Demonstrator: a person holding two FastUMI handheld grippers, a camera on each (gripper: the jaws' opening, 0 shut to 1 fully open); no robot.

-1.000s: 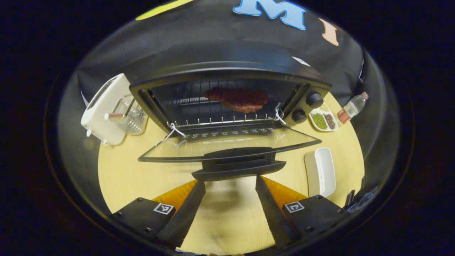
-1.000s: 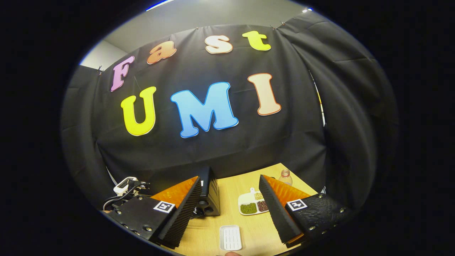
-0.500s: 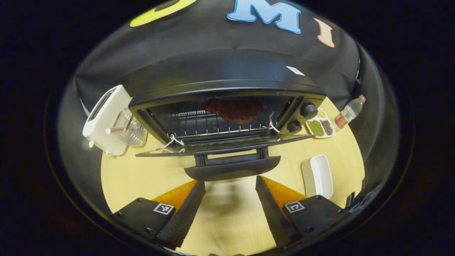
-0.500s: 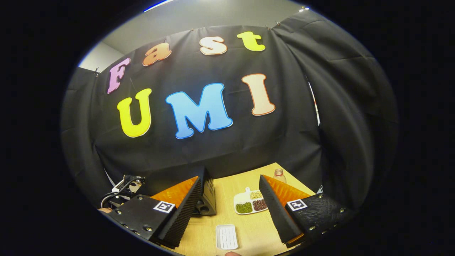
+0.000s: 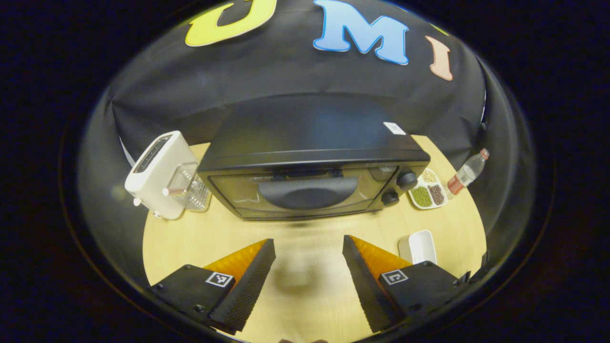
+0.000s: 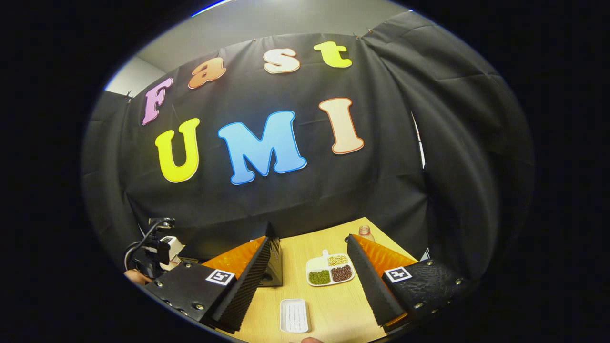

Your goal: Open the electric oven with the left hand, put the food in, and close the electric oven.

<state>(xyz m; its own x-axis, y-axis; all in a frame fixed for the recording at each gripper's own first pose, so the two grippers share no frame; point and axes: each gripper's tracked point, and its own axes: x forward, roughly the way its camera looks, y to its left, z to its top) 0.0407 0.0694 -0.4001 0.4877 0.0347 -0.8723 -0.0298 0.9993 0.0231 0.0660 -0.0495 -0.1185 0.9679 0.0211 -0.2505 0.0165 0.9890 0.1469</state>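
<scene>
fingers [image 5: 248, 286] of the left gripper [image 5: 309, 286] gape, empty; oven [image 5: 310, 176] door seemingly closed; right gripper [image 6: 309, 286] spread.

The wooden table [image 5: 200, 238] carries every bystander item, and the white toaster [image 5: 157, 174] stands at its left rear with a clear ribbed container [image 5: 190, 188] touching the toaster's right side. Far across the table from the toaster, near the right rear edge, a white divided dish of beans [image 5: 427, 194] lies just beside a tilted plastic bottle [image 5: 467, 171]. Nearer the front on that side, well apart from the toaster, sits an empty white rectangular tray [image 5: 419, 247].
</scene>
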